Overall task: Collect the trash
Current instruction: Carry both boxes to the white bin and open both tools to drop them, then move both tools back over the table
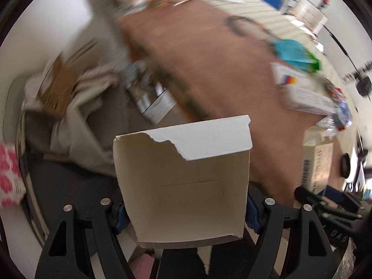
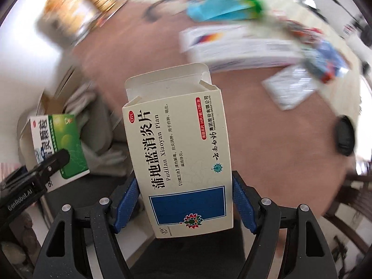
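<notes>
My left gripper is shut on an open, torn white carton, seen from its inside; in the right wrist view the same carton shows green and white print at the left. My right gripper is shut on a cream and blue medicine box with its top flap open; it also shows at the right of the left wrist view. Both boxes are held above the floor beside the brown table. The background is motion-blurred.
On the table lie a turquoise and green packet, a white box with a coloured logo, a silver blister sheet and a black oval object. A pile of cardboard and cloth sits to the left, below the table.
</notes>
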Available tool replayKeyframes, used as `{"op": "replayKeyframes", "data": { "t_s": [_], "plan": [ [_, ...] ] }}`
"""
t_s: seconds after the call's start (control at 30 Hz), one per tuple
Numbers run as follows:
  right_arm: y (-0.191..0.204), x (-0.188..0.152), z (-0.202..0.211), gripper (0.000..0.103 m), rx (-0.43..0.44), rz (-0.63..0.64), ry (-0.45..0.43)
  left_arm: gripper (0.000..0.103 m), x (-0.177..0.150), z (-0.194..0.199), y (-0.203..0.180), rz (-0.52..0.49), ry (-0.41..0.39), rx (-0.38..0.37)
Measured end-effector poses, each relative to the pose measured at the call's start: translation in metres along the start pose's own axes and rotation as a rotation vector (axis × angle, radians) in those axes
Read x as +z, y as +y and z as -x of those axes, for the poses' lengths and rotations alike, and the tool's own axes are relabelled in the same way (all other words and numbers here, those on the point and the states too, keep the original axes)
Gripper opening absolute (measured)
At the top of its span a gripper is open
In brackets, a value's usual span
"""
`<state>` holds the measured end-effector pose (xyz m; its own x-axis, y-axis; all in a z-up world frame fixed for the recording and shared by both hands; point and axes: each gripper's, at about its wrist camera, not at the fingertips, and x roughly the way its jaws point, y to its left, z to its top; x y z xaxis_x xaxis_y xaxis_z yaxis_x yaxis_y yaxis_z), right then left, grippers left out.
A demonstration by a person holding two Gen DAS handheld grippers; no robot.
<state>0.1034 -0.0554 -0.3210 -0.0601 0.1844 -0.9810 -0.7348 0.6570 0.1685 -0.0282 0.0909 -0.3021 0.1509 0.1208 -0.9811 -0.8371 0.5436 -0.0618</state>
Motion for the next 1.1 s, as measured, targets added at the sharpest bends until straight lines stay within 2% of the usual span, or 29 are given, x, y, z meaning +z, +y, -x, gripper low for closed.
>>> {"op": "replayKeyframes", "data": {
  "t_s": [0.13, 0.27, 0.33, 0.47, 0.57, 0.6, 0.63, 0.7, 0.77, 0.83, 1.0, 1.1],
  "plan": [
    [0.059, -0.020, -0.086, 0.077, 0.017, 0.086, 0.109, 0.074, -0.024, -0.059, 0.073, 0.139, 0.094, 0.026],
    [0.090, -0.039, -0.193, 0.077, 0.029, 0.131, 0.223, 0.074, -0.051, -0.149, 0.132, 0.273, 0.204, -0.010],
    [0.095, -0.046, -0.245, 0.077, 0.035, 0.133, 0.269, 0.074, -0.066, -0.203, 0.155, 0.337, 0.266, -0.053],
    [0.092, -0.058, -0.344, 0.077, 0.032, 0.115, 0.347, 0.076, -0.094, -0.308, 0.184, 0.455, 0.371, -0.184],
    [0.088, -0.069, -0.417, 0.077, 0.051, 0.098, 0.410, 0.079, -0.108, -0.362, 0.191, 0.476, 0.403, -0.199],
    [0.087, -0.069, -0.432, 0.077, 0.059, 0.102, 0.425, 0.085, -0.113, -0.376, 0.194, 0.478, 0.406, -0.193],
    [0.087, -0.071, -0.449, 0.078, 0.072, 0.103, 0.440, 0.100, -0.117, -0.389, 0.196, 0.474, 0.410, -0.182],
    [0.084, -0.074, -0.479, 0.079, 0.085, 0.109, 0.463, 0.103, -0.122, -0.404, 0.197, 0.469, 0.408, -0.162],
    [0.087, -0.079, -0.495, 0.103, 0.083, 0.127, 0.463, 0.103, -0.126, -0.413, 0.197, 0.452, 0.414, -0.112],
    [0.092, -0.078, -0.498, 0.103, 0.075, 0.155, 0.444, 0.103, -0.132, -0.413, 0.200, 0.445, 0.418, -0.074],
    [0.104, -0.076, -0.488, 0.103, -0.049, 0.240, 0.400, 0.103, -0.142, -0.392, 0.210, 0.392, 0.398, 0.093],
    [0.113, -0.068, -0.473, 0.103, -0.109, 0.272, 0.373, 0.103, -0.143, -0.368, 0.210, 0.374, 0.376, 0.137]
  ]
}}
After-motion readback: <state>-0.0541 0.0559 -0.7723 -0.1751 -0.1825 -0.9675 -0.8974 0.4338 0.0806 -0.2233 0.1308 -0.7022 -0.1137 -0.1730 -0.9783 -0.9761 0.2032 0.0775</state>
